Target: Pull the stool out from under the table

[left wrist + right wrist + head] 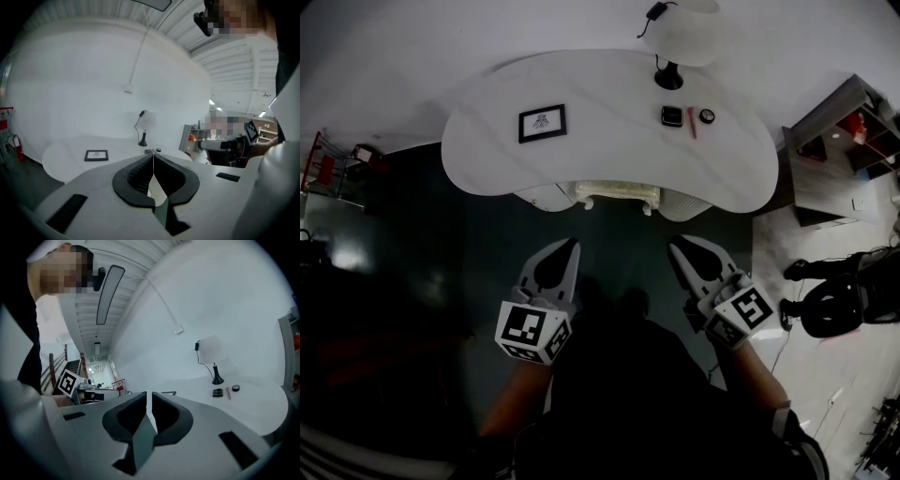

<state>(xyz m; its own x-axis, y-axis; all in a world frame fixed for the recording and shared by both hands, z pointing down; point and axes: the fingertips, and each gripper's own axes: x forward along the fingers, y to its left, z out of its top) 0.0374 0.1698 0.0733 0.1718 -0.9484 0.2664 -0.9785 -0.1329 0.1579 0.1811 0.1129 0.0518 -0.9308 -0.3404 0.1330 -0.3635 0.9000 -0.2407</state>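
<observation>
Hovering short of the stool [617, 194] tucked under the white table [487, 159], left gripper [571, 246] and right gripper [677, 246] sit pinched shut and empty, probably just lining up.

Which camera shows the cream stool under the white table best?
The head view: the cream stool peeks out beneath the front edge of the white table. Both gripper views show only the tabletop, not the stool.

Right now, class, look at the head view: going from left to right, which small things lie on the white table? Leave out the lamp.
picture frame → square black object → red pen → small round black object
</observation>
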